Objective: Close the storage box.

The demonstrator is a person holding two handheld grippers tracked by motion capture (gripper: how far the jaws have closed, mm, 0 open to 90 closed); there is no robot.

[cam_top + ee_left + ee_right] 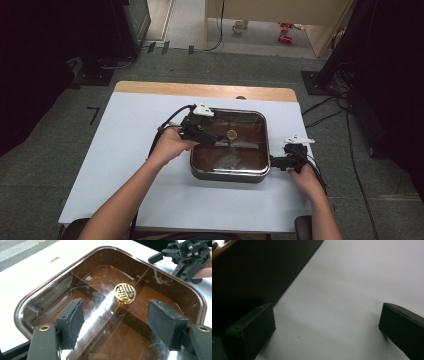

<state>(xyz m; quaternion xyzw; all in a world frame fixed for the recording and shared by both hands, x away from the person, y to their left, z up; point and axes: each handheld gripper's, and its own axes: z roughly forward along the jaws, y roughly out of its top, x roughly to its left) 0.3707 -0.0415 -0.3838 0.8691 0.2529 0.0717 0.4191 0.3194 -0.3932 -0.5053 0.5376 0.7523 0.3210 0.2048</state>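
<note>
A brown rectangular box with a clear lid [230, 172] sits mid-desk [125, 165], its gold knob [125, 292] between the left hand-held gripper's [113, 322] wide jaws, while the right hand-held gripper [276, 162] gapes beside the box's right edge

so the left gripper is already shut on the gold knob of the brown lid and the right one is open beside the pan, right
Not quite. The left gripper is open, not shut on the gold knob: in the left gripper view its jaws stand wide apart on either side, short of the knob, above the brown lid. The rest holds: the right gripper is open over the white table beside the pan.
</note>
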